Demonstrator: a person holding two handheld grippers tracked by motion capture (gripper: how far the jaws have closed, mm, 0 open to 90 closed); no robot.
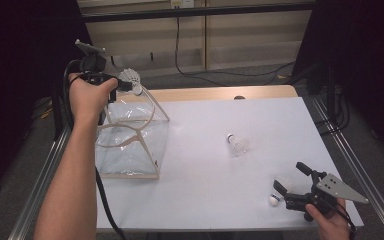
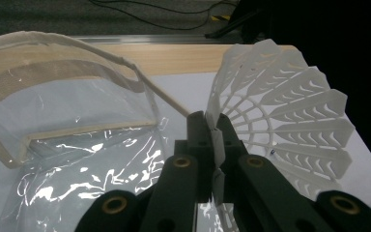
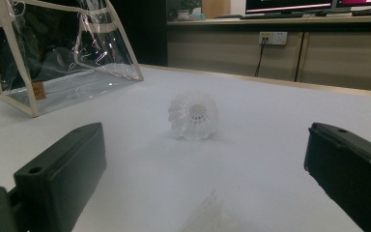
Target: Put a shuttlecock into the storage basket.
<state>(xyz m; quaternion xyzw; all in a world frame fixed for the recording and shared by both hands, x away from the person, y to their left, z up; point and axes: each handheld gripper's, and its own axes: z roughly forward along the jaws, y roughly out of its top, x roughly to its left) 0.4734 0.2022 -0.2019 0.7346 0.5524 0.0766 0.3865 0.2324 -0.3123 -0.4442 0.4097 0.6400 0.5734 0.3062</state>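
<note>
We see the left gripper (image 1: 125, 85) clamped on a white plastic shuttlecock's skirt (image 2: 280, 121), above a clear plastic tote bag w/ beige trim (image 1: 130, 145). Right gripper (image 1: 287, 192): jaws wide apart, nr a second shuttlecock (image 1: 279, 192).

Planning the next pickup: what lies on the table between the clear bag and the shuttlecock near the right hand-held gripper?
One more shuttlecock lies on the white table, between the clear bag and the near shuttlecock, as the high view shows.
</note>
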